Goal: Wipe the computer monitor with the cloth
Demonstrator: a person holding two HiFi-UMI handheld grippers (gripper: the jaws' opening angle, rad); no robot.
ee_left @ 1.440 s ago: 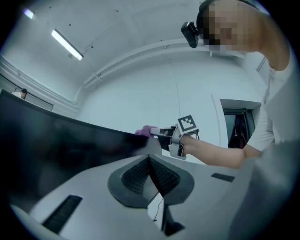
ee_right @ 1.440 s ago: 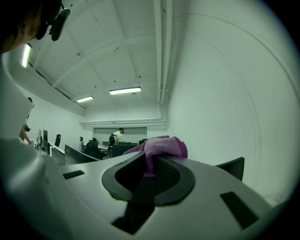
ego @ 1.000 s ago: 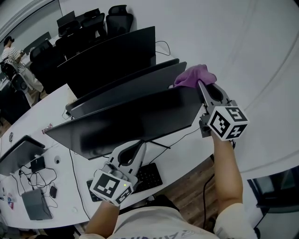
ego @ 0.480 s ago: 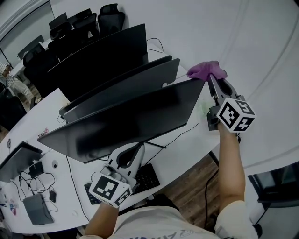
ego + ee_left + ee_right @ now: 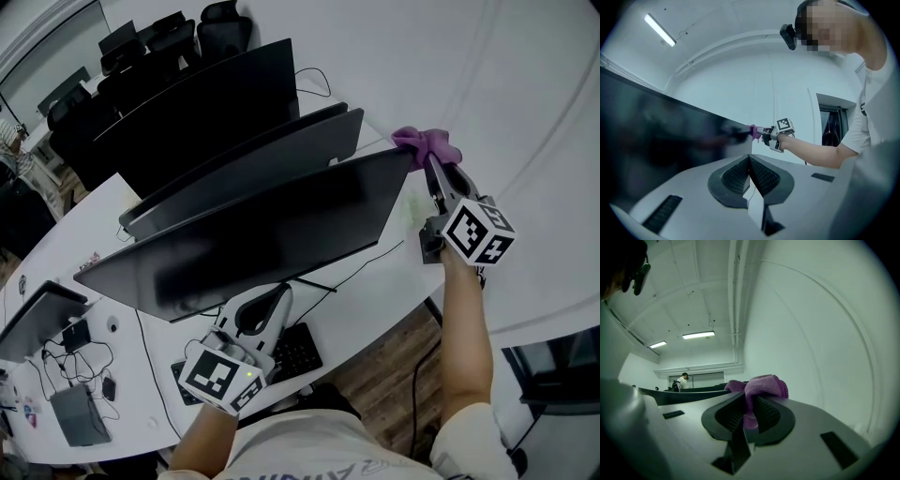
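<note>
The computer monitor (image 5: pixel 253 244), dark and tilted, spans a long white desk (image 5: pixel 375 291) in a white-walled office. More dark screens (image 5: pixel 216 103) and black chairs (image 5: pixel 141 47) stand behind it. At far left lie a laptop (image 5: pixel 37 314) and cables. The left gripper (image 5: pixel 279 292) hangs below the monitor's lower edge, above a keyboard (image 5: pixel 295 352), jaws pressed together on nothing. At the monitor's upper right corner, the purple cloth (image 5: pixel 427 145) is pinched in the right gripper (image 5: pixel 431 169).

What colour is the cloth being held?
Purple; the cloth shows best in the right gripper view.
</note>
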